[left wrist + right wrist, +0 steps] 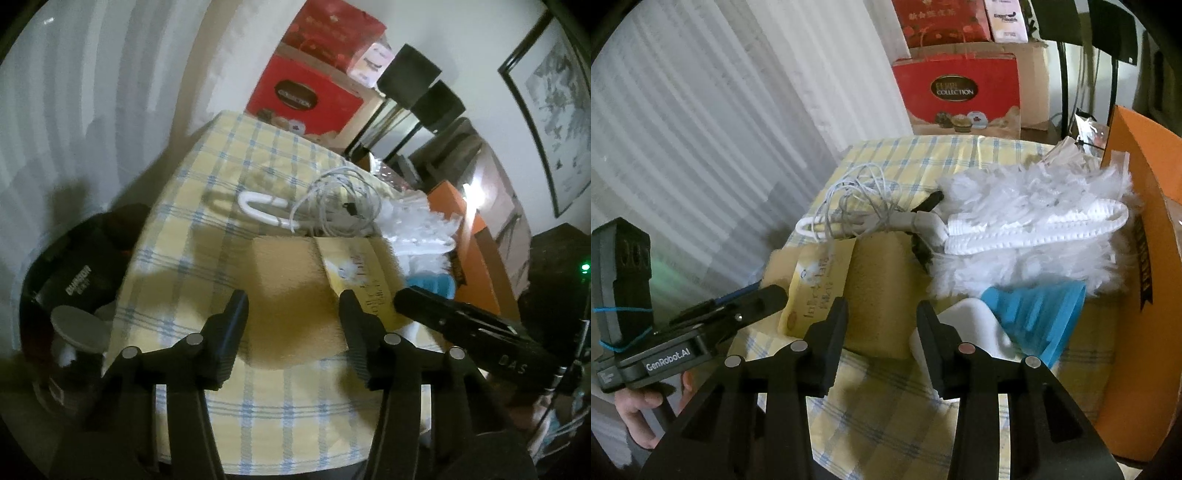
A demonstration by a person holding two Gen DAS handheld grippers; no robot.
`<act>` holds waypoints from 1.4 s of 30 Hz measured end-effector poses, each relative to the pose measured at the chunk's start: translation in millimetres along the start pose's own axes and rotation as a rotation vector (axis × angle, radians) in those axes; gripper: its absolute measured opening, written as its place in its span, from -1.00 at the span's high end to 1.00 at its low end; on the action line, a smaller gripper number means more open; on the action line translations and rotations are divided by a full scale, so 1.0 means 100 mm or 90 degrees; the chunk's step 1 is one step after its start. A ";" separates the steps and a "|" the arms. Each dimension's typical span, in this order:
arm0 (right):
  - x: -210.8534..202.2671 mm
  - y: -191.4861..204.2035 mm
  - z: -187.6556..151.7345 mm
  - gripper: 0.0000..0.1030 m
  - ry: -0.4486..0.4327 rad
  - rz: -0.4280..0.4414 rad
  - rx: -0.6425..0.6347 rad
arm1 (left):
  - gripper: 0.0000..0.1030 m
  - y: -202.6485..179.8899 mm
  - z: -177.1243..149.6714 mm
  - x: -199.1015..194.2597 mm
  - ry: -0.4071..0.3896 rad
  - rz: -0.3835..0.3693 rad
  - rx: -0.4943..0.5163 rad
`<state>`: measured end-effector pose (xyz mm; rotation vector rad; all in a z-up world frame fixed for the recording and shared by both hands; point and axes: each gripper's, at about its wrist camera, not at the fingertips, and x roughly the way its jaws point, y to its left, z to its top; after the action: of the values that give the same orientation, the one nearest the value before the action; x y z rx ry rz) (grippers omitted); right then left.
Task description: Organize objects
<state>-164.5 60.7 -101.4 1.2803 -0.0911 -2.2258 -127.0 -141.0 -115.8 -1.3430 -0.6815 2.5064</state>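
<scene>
Two grippers — the left gripper [291, 325] and the right gripper [881, 325] — hang part-spread and empty over the brown envelope [295, 291] lying flat on the checked tablecloth [266, 406], likely straddling it to lift it clear of the cable [332, 203].

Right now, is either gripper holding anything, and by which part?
Nothing held. Left gripper and right gripper both hang over the brown envelope, jaws apart, no pad pressing on it.
</scene>
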 end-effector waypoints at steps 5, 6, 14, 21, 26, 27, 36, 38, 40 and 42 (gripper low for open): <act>0.03 0.02 -0.01 0.28 0.015 0.040 0.010 | 0.12 -0.07 -0.04 -0.02 -0.005 0.011 0.003; 0.02 0.05 -0.02 0.28 0.014 0.033 0.006 | 0.12 -0.08 -0.05 -0.03 -0.006 0.012 0.002; -0.20 0.21 -0.08 0.28 -0.007 0.047 -0.014 | 0.12 -0.23 -0.08 -0.39 -0.038 0.003 0.009; -0.62 0.33 -0.10 0.28 -0.041 0.043 -0.033 | 0.12 -0.56 -0.07 -0.59 -0.060 0.003 0.057; -0.86 0.28 -0.11 0.28 -0.062 0.032 -0.027 | 0.12 -0.80 -0.07 -0.60 -0.059 -0.015 0.072; -0.92 0.25 -0.13 0.28 -0.066 0.029 -0.024 | 0.12 -0.85 -0.08 -0.60 -0.059 -0.018 0.075; -1.39 -0.01 -0.20 0.28 -0.110 -0.005 -0.001 | 0.11 -1.50 -0.04 -0.54 -0.059 -0.044 0.135; -1.50 -0.11 -0.20 0.28 -0.120 -0.013 0.008 | 0.11 -1.67 -0.03 -0.50 -0.055 -0.054 0.150; -1.62 -0.21 -0.22 0.28 -0.132 -0.024 0.018 | 0.11 -1.82 -0.03 -0.45 -0.051 -0.065 0.161; -1.75 -0.32 -0.23 0.28 -0.143 -0.035 0.029 | 0.11 -1.98 -0.04 -0.40 -0.044 -0.078 0.172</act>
<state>-92.3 180.7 11.2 1.0624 -0.1936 -2.4212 -106.5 16.9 8.9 -1.0916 -0.4066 2.4497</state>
